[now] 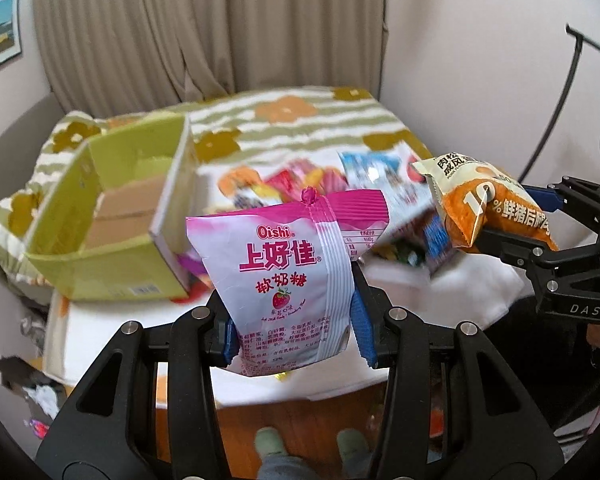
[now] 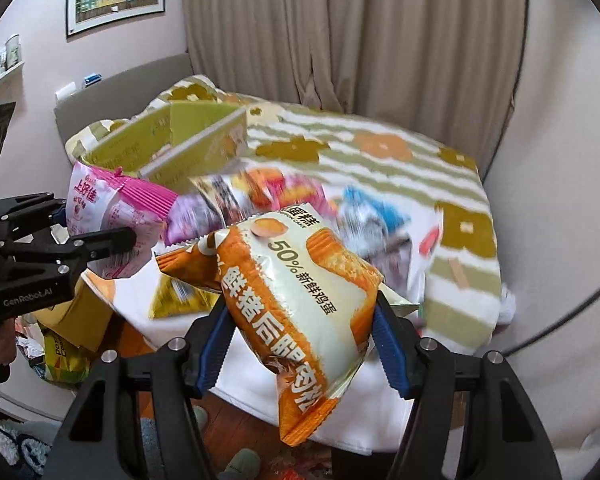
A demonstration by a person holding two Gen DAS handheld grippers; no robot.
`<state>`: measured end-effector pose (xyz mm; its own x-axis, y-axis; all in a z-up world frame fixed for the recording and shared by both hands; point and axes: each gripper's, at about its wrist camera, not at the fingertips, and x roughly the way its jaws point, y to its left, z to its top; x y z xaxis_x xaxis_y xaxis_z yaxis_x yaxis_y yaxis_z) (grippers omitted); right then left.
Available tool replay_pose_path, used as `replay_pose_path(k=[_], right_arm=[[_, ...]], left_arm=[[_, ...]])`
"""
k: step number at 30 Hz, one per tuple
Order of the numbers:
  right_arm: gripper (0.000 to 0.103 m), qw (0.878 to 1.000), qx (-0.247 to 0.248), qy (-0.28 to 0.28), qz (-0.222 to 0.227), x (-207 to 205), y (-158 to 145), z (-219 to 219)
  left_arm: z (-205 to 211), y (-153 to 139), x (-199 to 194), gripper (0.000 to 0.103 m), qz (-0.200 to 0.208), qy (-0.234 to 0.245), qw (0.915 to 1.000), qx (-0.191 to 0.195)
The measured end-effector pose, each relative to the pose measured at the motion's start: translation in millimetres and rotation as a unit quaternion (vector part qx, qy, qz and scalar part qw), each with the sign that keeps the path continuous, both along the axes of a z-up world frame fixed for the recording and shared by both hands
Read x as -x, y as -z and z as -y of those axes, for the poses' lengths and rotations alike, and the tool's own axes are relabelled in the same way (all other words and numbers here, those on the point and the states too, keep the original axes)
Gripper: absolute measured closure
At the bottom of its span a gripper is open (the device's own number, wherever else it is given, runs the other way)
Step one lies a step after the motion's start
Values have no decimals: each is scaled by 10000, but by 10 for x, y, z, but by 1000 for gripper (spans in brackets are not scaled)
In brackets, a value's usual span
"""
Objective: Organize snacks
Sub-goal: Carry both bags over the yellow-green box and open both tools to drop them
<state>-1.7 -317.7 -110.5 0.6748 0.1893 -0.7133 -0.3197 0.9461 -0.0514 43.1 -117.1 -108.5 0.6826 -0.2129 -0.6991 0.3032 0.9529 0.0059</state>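
From the left wrist, the pink candy bag (image 1: 284,280) is seen clamped at its lower half by the left gripper (image 1: 296,332), above the bed (image 1: 320,116); upright, long axis vertical, judged light and crushable.

From the right wrist, the orange cake packet (image 2: 300,304) is pinched mid-body by the right gripper (image 2: 300,344), long axis tilted, soft.

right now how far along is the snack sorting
Early. Done: nothing visibly; the green cardboard box shows only its bare bottom. In hand: the left gripper clamps a pink Oishi strawberry candy bag, the right gripper an orange pork floss cake bag, both lifted off the bed. Left: the blurred pile of snack packets on the white cloth.
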Motion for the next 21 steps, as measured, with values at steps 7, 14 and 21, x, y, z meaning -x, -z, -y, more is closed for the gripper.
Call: replay_pose_path(k=[7, 14, 21], right_arm=[[42, 9995, -107, -33, 291, -415, -350, -632], [42, 9992, -336, 22, 228, -960, -458, -1458], [42, 9986, -496, 149, 49, -1467, -404, -2140]], left_arm=[[-675, -332, -420, 62, 240, -86, 9997, 38], [-1570, -492, -1057, 62, 262, -242, 9993, -105], [-2255, -278, -1694, 62, -146, -260, 9993, -211]])
